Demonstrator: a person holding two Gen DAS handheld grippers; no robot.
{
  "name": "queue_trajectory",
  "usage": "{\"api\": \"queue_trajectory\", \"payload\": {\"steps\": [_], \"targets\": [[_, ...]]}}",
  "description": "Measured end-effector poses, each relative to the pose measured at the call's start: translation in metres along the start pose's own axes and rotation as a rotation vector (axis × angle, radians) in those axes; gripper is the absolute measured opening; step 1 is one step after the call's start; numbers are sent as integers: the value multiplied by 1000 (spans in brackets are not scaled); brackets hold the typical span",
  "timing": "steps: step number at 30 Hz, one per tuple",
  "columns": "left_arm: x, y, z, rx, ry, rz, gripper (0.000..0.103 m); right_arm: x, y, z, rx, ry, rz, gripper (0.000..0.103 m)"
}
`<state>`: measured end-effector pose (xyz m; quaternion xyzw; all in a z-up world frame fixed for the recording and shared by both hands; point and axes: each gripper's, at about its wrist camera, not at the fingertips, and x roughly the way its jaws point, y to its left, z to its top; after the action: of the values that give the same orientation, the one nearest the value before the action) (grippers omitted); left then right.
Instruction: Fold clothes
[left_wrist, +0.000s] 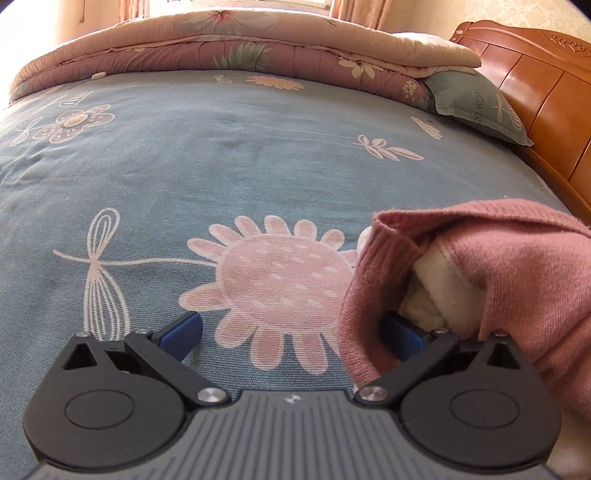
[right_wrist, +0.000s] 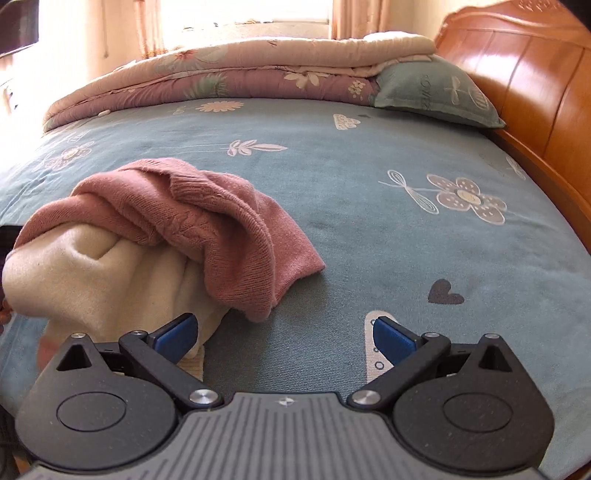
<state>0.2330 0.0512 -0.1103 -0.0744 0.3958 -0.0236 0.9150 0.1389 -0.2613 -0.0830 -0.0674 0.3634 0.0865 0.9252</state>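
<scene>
A pink knit sweater (right_wrist: 207, 218) with cream fleece lining (right_wrist: 103, 280) lies bunched on the blue flowered bedsheet (right_wrist: 369, 240). In the right wrist view it sits left of centre, and my right gripper (right_wrist: 286, 338) stands open just in front of it, its left blue pad (right_wrist: 177, 334) touching the cream edge. In the left wrist view the sweater (left_wrist: 498, 266) fills the lower right. My left gripper (left_wrist: 291, 338) is open, and the pink fabric drapes over its right blue pad (left_wrist: 402, 338). Nothing is clamped between either pair of fingers.
A folded pink floral quilt (right_wrist: 221, 81) lies across the far end of the bed. A blue pillow (right_wrist: 436, 92) rests against the wooden headboard (right_wrist: 535, 92) on the right. Bright curtained window (right_wrist: 243, 14) behind. Bare sheet (left_wrist: 221, 147) stretches between sweater and quilt.
</scene>
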Motion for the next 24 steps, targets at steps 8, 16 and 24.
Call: {"api": "queue_trajectory", "payload": {"steps": [8, 16, 24], "targets": [[-26, 2, 4, 39, 33, 42, 102, -1, -8, -9, -25, 61, 53, 74], [-69, -11, -2, 208, -56, -28, 102, -6, -10, 24, -166, -3, 114, 38], [-74, -7, -2, 196, -76, -91, 100, 27, -18, 50, -145, 8, 244, 27]]}}
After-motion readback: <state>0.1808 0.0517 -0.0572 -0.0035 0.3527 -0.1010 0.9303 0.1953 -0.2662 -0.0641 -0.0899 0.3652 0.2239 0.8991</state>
